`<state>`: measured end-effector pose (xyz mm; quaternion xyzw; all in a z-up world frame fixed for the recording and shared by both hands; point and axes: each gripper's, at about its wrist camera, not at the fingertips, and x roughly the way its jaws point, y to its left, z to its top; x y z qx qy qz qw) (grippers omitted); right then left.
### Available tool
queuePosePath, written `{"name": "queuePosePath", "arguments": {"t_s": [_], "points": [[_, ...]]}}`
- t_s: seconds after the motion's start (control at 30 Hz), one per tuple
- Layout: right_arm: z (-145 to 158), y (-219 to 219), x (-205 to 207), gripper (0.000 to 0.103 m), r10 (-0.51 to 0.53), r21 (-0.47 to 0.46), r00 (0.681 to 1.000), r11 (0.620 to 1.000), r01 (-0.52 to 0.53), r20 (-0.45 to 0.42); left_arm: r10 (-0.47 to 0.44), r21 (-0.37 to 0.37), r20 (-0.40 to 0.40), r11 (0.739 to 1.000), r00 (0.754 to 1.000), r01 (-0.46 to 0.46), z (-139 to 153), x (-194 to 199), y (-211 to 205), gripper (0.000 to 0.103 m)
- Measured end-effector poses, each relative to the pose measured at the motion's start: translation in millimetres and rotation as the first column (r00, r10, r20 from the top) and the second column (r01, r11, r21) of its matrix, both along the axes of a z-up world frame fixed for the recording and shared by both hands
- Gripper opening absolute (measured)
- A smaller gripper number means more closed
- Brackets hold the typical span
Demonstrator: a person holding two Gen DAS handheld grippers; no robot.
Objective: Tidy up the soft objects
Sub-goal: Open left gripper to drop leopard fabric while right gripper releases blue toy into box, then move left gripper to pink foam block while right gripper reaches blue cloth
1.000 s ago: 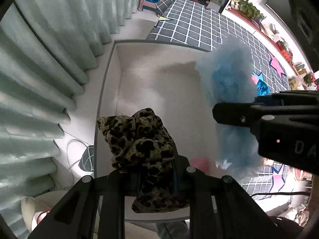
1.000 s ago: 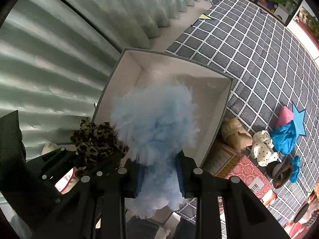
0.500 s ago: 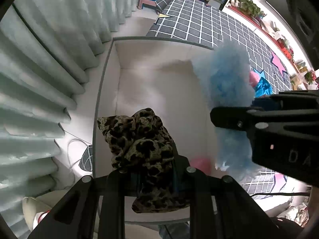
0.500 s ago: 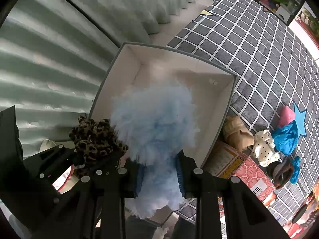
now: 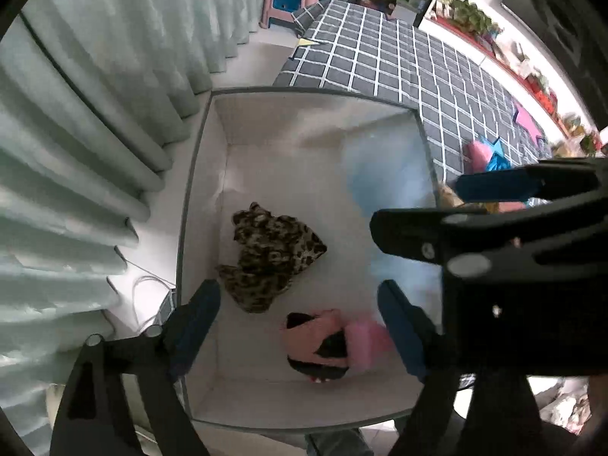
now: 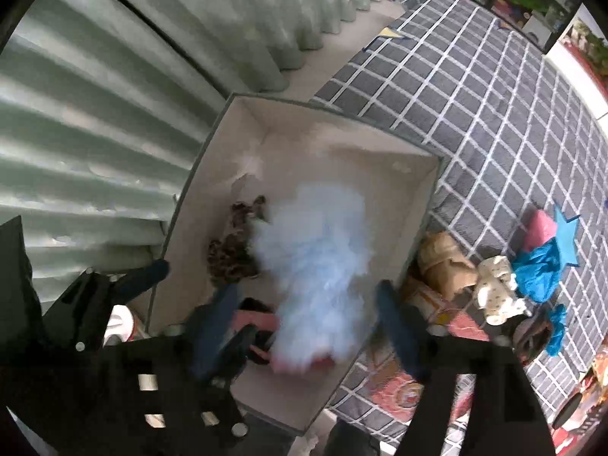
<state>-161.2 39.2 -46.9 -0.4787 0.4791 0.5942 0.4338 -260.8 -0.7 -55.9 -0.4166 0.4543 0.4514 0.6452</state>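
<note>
Drop step: left gripper (image 5: 296, 323) and right gripper (image 6: 307, 323) jaws wide, empty. Leopard cloth (image 5: 271, 258) on box (image 5: 197, 174) floor; blue fluffy item (image 6: 315, 262) blurred above box. Next: fetch toys right of box.

Leopard cloth (image 5: 268, 256) and blurred blue fluff (image 6: 319, 262) inside box (image 5: 197, 197).

Open white fabric storage box (image 5: 205, 174) sits on floor between pleated pale-green curtain (image 5: 76, 121) at left and grey grid-checked mat (image 5: 399, 60) at right. Inside: leopard-print soft cloth (image 5: 269, 256) mid-floor, fluffy light-blue plush (image 6: 315, 258) to its right, pink-and-black soft item (image 5: 319, 342) nearer the camera. Outside, right of box on mat: tan soft toy (image 6: 444, 266), white spotted plush (image 6: 497, 288).
</note>
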Motion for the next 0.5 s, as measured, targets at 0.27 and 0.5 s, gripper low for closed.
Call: {"name": "queuePosePath", "arguments": {"t_s": [0.27, 0.5], "points": [[14, 1, 19, 0.102, -0.044, 0.04, 0.999, 0.998, 0.044, -0.003, 0.021, -0.009, 0.015, 1.0, 1.0, -0.021, 3, 2, 6, 0.103], [31, -1, 53, 0.102, -0.106, 0.065, 0.994, 0.992, 0.106, -0.003, -0.01, 0.001, -0.004, 1.0, 1.0, 0.01, 16, 17, 13, 0.103]]}}
